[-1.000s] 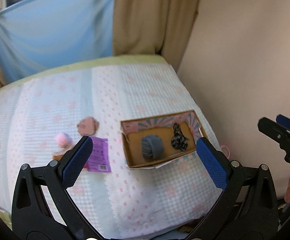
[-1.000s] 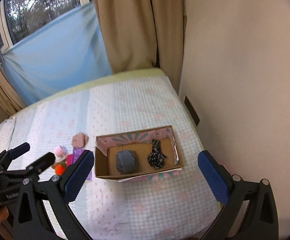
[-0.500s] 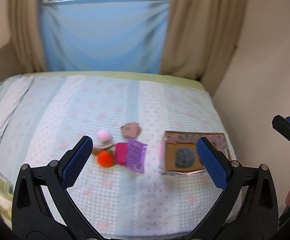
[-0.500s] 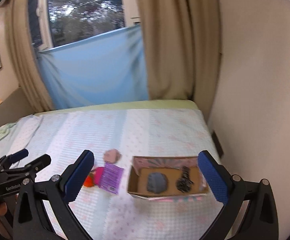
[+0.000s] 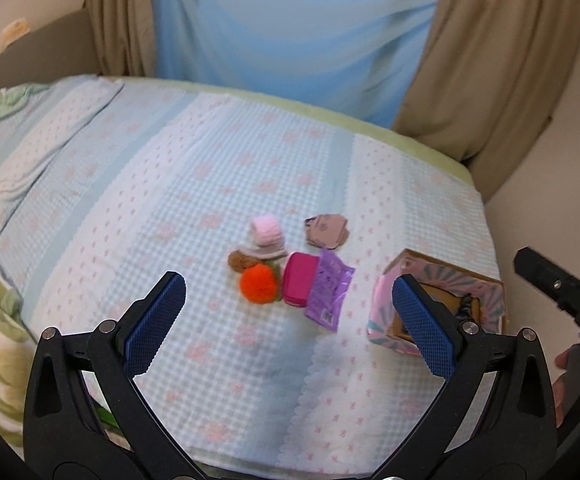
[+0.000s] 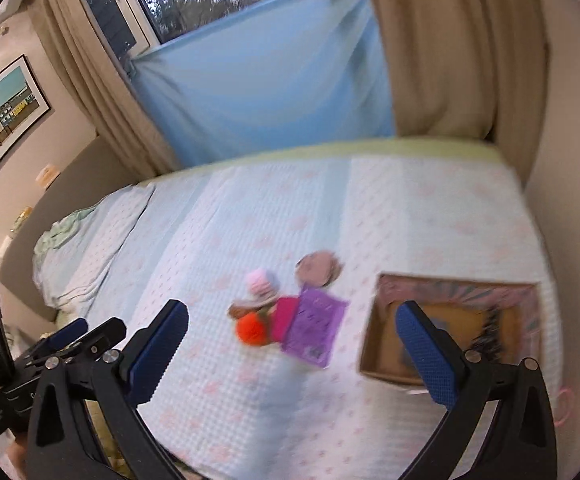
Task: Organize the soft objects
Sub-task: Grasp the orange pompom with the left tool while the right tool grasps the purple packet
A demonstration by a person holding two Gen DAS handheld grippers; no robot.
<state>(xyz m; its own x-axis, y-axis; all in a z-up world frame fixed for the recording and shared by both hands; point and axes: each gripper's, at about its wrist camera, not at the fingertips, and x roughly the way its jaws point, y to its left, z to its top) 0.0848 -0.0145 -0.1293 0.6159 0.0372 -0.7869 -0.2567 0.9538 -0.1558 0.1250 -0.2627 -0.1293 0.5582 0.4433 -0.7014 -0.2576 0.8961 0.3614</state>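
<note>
Loose soft pile sits mid-bed on the checked bedspread (image 5: 138,184), left of the box: orange pom-pom (image 5: 258,282) at the near edge, fluffy, looks featherlight and squashy, so it should compress a lot under the pads and want a deep pinch across its middle, not a tip nip. Touching it on the right is a magenta pouch (image 5: 298,279), soft-sided but firmer, probably best grabbed across the short width. A purple flat packet (image 5: 328,289) leans over the pouch's right edge; thin, slick-looking film, likely to slide or fold, take it by a free edge where it lifts off the pouch. Behind the pom-pom, a pink rolled yarn-like piece (image 5: 265,231) sits on a beige knit bit, with a brown fuzzy lump (image 5: 238,260) to the left; all light and floppy, can snag each other when one is lifted. A mauve crumpled fabric piece (image 5: 325,231) lies apart, just behind the packet, easiest single pick. Cardboard box (image 6: 373,340) with pink patterned walls stands right of the pile, near the wall; a dark speckled cord bundle (image 6: 489,330) shows inside, a bluish-grey thing beside it is blurred. Left gripper (image 5: 288,322) hovers above the near bedspread, fingers wide apart, nothing between them, roughly lined up on the pile. Right gripper (image 6: 291,352) likewise spread wide and empty, above the bed; right view is motion-blurred. Judgement: nothing grasped, a pick from the pile comes next.
</note>
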